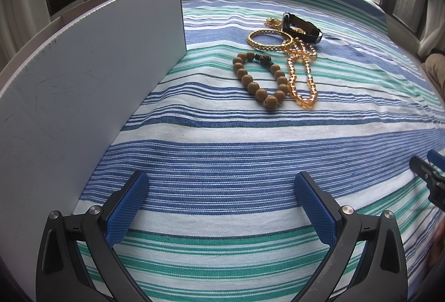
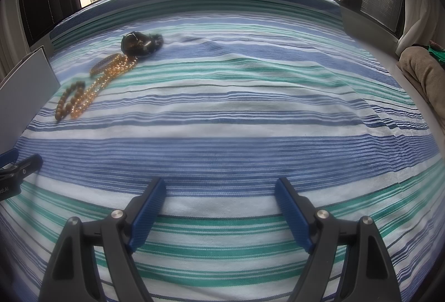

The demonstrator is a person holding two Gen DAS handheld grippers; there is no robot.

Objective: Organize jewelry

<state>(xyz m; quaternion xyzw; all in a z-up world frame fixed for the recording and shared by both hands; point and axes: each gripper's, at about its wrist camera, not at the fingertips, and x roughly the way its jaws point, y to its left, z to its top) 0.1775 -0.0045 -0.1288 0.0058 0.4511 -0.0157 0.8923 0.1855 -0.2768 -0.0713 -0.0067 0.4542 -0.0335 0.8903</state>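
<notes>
Wooden bead bracelet well beyond left tongs.

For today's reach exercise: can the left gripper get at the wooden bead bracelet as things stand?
Probably yes: the left gripper is open, with only bare striped cloth between it and the wooden bead bracelet.
</notes>
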